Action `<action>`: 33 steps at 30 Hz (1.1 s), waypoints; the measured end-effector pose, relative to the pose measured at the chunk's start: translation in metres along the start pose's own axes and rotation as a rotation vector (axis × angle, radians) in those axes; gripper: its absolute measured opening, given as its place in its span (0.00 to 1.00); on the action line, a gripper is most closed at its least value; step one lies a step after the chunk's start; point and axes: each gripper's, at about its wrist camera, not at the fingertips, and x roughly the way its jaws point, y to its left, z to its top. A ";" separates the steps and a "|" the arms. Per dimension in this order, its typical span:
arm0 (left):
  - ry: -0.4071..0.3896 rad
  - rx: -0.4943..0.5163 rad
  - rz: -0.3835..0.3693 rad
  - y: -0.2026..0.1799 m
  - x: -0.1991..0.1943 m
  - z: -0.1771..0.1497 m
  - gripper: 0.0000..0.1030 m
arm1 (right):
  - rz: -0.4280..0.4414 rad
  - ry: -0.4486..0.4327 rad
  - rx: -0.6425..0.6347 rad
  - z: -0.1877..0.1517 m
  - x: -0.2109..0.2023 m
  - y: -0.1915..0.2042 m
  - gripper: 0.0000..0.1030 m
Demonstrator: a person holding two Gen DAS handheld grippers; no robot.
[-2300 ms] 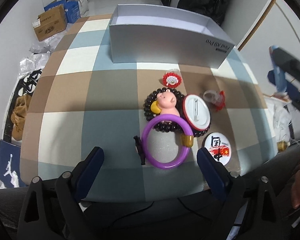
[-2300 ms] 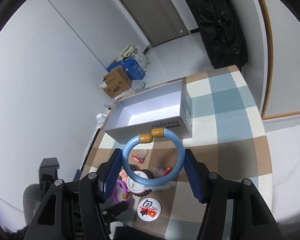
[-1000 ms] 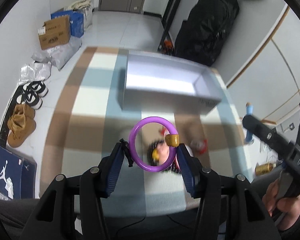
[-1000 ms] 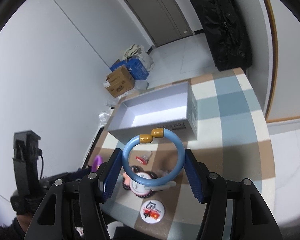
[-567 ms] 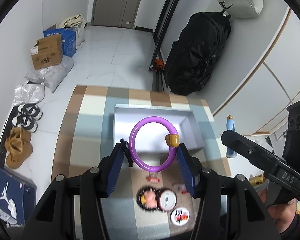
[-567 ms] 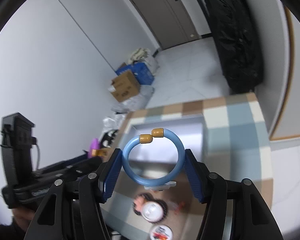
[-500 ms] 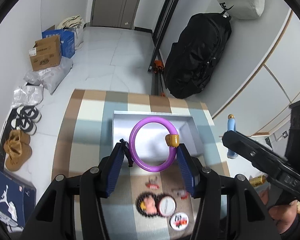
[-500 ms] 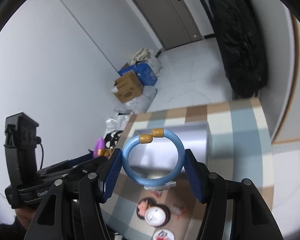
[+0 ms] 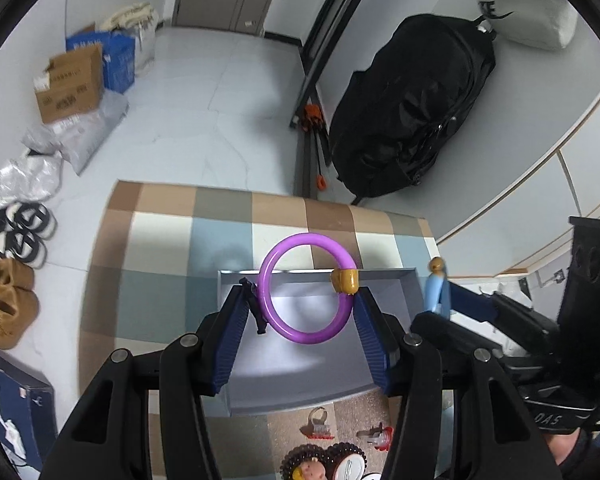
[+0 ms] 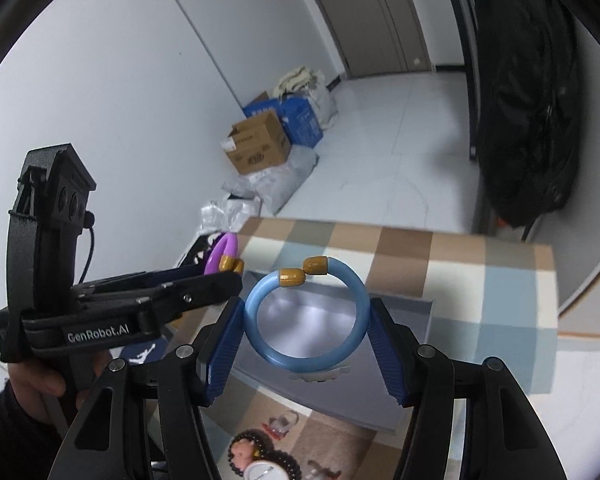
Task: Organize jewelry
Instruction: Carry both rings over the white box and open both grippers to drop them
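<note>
My left gripper [image 9: 305,302] is shut on a purple bangle [image 9: 276,320] with a gold clasp and holds it high above the open grey box [image 9: 300,384]. My right gripper [image 10: 305,312] is shut on a blue bangle [image 10: 260,346] with gold ends, also above the grey box [image 10: 404,376]. The left gripper with the purple bangle [image 10: 226,252] shows at the left of the right wrist view. The right gripper with the blue bangle [image 9: 434,294] shows at the right of the left wrist view. A bead bracelet [image 9: 324,460], a pig charm [image 9: 306,470] and red trinkets [image 9: 318,426] lie on the checked tablecloth [image 9: 160,292] in front of the box.
A round white badge [image 10: 264,472] lies by the beads. Beyond the table, cardboard boxes [image 9: 70,82], shoes [image 9: 8,304] and a black bag [image 9: 412,108] stand on the floor.
Both grippers have moved forward over the box with their bangles. The box now fills the space under both rings, and the loose jewelry has slid to the bottom edge of both views.
</note>
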 end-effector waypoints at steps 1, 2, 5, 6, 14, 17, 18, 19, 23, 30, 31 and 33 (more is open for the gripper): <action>0.017 -0.014 -0.010 0.004 0.005 0.002 0.47 | 0.001 0.012 0.004 -0.001 0.004 -0.002 0.59; 0.031 -0.028 -0.020 0.004 0.009 0.005 0.47 | -0.003 0.025 0.009 -0.001 0.008 -0.004 0.59; 0.069 -0.043 -0.054 0.006 0.017 0.010 0.47 | -0.020 0.075 0.010 -0.001 0.021 -0.008 0.59; 0.074 -0.035 -0.059 0.005 0.017 0.011 0.47 | -0.025 0.081 0.003 -0.002 0.021 -0.008 0.59; 0.136 -0.039 -0.088 0.001 0.031 0.009 0.47 | -0.038 0.154 -0.026 -0.006 0.036 -0.009 0.60; 0.134 -0.048 -0.099 0.003 0.033 0.012 0.47 | -0.057 0.181 -0.025 -0.008 0.043 -0.010 0.60; 0.135 -0.062 -0.110 0.004 0.033 0.013 0.48 | -0.049 0.187 -0.024 -0.008 0.044 -0.010 0.60; 0.141 -0.081 -0.130 0.006 0.035 0.014 0.48 | -0.048 0.185 -0.029 -0.008 0.044 -0.009 0.60; 0.164 -0.145 -0.200 0.012 0.037 0.016 0.57 | -0.053 0.165 -0.062 -0.006 0.041 -0.004 0.72; 0.102 -0.092 -0.154 0.003 0.023 0.010 0.78 | -0.053 0.137 -0.057 -0.009 0.031 -0.001 0.91; 0.099 -0.090 -0.137 0.003 0.022 0.009 0.78 | -0.042 0.141 -0.053 -0.010 0.032 -0.001 0.91; 0.087 -0.086 -0.111 0.003 0.019 0.007 0.78 | -0.033 0.150 -0.063 -0.015 0.032 0.004 0.91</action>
